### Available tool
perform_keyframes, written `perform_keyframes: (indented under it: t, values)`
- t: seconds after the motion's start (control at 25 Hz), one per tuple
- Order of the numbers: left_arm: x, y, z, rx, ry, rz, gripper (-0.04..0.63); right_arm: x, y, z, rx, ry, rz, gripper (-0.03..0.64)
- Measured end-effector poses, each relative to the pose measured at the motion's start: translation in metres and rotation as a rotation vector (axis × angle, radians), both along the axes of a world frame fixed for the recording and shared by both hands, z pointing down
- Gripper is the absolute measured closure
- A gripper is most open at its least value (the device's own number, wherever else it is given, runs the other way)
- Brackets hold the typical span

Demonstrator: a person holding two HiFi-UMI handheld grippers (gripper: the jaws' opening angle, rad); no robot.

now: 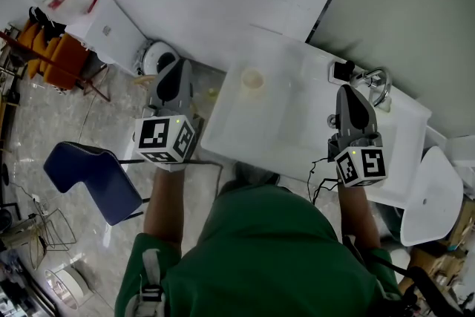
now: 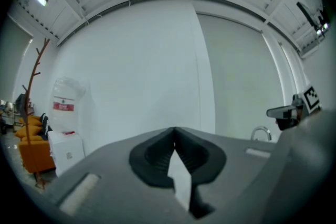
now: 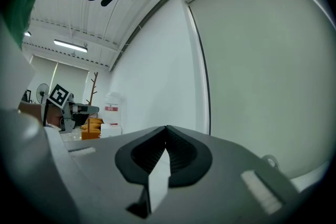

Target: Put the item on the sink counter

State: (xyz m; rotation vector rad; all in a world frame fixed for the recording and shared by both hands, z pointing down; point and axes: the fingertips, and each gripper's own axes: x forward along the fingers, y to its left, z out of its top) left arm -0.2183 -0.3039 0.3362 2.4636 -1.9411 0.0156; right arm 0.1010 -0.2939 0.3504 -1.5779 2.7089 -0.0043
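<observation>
Cup-like item (image 1: 253,78) sits in the sink (image 1: 245,126); left gripper (image 1: 177,70) and right gripper (image 1: 349,93), fingers together and empty, could just knock it.

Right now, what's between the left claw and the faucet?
In the head view, the white sink counter, with a small beige round item on it.

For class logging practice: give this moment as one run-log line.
left gripper: shut, empty | right gripper: shut, empty | sink counter: ahead
</observation>
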Motion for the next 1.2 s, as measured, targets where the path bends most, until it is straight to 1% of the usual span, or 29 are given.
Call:
perform_keyframes:
  t: [0.28,0.8,1.2]
  values:
    - [-0.003,0.0,0.002,0.016,-0.004,-0.007,0.597,-0.001,0.001,0.002,0.006,-0.017,-0.016,0.618]
    - [-0.001,-0.007,0.017,-0.008,-0.009,0.012,0.595,-0.002,-0.001,0.012,-0.006,-0.019,-0.007,0.618]
    - [-0.01,-0.013,0.021,-0.02,-0.001,0.035,0.591,-0.012,0.0,0.008,-0.008,-0.01,0.012,0.618]
